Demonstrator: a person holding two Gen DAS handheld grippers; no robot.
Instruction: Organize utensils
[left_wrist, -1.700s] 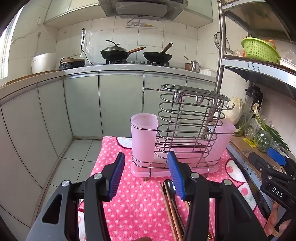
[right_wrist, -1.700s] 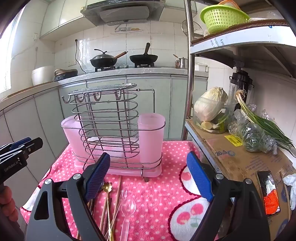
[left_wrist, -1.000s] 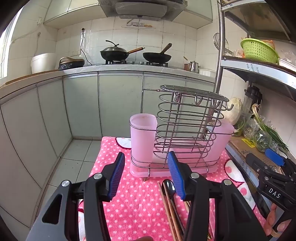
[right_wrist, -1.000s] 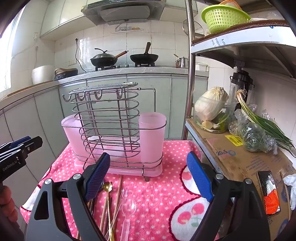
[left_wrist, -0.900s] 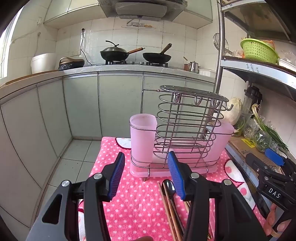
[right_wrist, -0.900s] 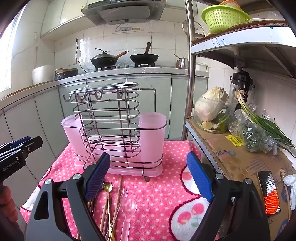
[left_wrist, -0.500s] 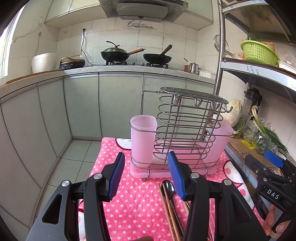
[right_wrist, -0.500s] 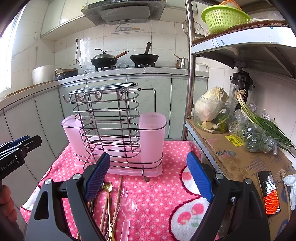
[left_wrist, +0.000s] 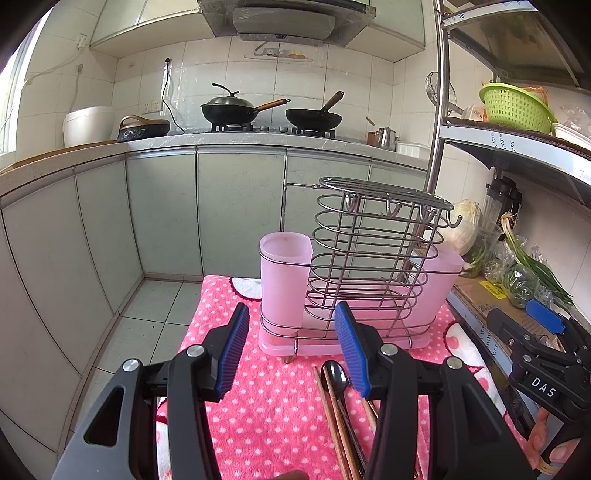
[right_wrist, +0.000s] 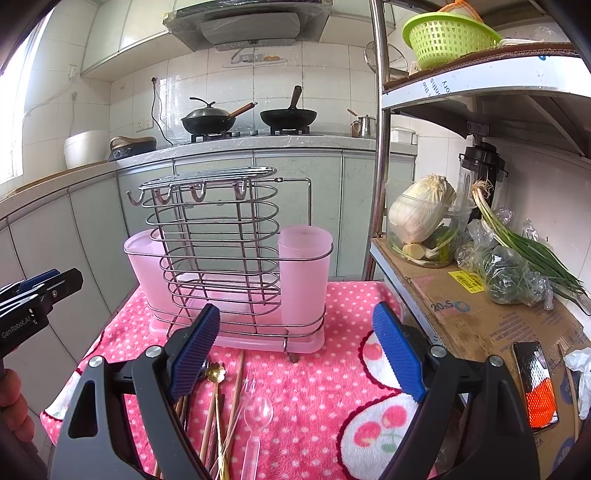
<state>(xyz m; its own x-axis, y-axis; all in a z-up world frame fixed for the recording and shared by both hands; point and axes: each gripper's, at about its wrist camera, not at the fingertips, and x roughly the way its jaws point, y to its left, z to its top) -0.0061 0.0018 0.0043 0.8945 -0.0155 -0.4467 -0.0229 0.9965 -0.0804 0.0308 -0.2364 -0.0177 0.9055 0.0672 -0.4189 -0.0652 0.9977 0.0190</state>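
Right wrist view: right gripper (right_wrist: 297, 350) jaws apart above loose utensils (right_wrist: 229, 406).

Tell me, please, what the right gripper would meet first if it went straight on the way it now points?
Probably the polka-dot cloth just before the utensil rack; the right gripper is open and empty, angled slightly downward, though depth is unclear.

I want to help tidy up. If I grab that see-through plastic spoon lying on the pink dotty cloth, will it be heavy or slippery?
Probably very light: the clear plastic spoon looks thin and hollow-bowled. Its smooth, glossy surface may slip a little. It lies flat on the soft pink polka-dot cloth, so it seems unlikely to roll, though thin plastic could bend or snap if squeezed hard.
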